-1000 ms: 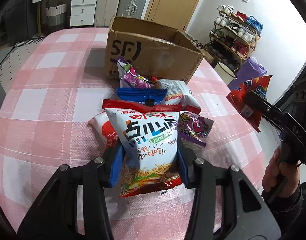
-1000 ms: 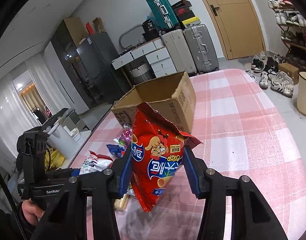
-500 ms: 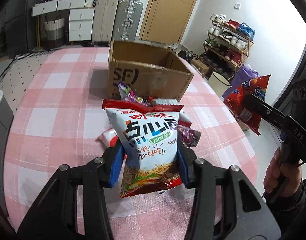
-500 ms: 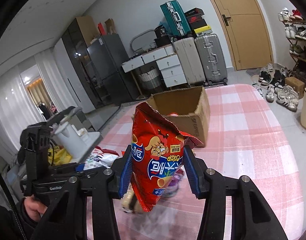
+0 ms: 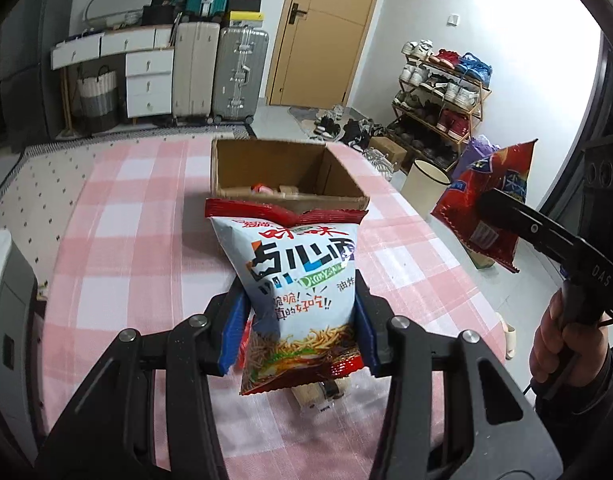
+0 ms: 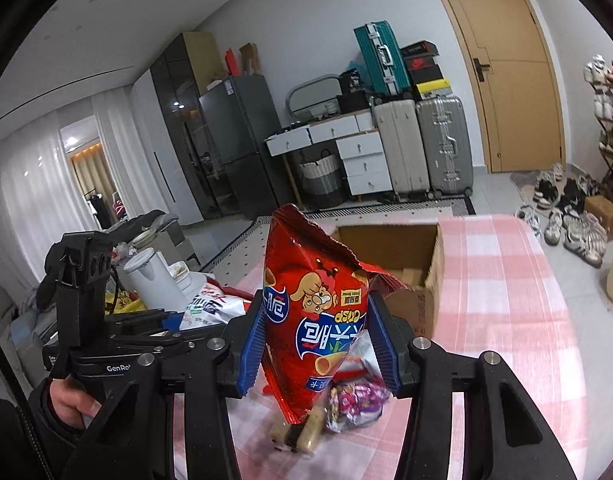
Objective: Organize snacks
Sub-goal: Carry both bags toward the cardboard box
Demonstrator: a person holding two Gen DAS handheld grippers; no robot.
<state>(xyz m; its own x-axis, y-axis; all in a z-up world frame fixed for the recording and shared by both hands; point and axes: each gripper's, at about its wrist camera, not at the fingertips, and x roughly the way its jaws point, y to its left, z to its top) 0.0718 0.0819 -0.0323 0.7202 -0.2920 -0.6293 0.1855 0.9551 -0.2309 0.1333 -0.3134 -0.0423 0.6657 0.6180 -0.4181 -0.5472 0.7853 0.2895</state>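
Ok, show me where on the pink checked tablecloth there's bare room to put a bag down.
Bare pink checked tablecloth lies left of the open brown cardboard box, and right of it up to the table edge. It is crowded under the red snack bag, where a purple-wrapped snack and a beige bar lie.

- Printed on the white noodle-snack bag (image 5: 302,280) clamped between the left jaws: large Chinese characters, "脆脆! 真的好吃!!" lower down, green lettering resembling "DIANXIN".
- Upside down on the red snack bag (image 6: 318,316) pinched between the right jaws: "CRISP", plus Chinese characters on a blue emblem.
- Stamped on the right gripper (image 5: 502,216) body: "DAS".
- Marked on the left gripper (image 6: 178,320) body: "GenRo", rest hidden.
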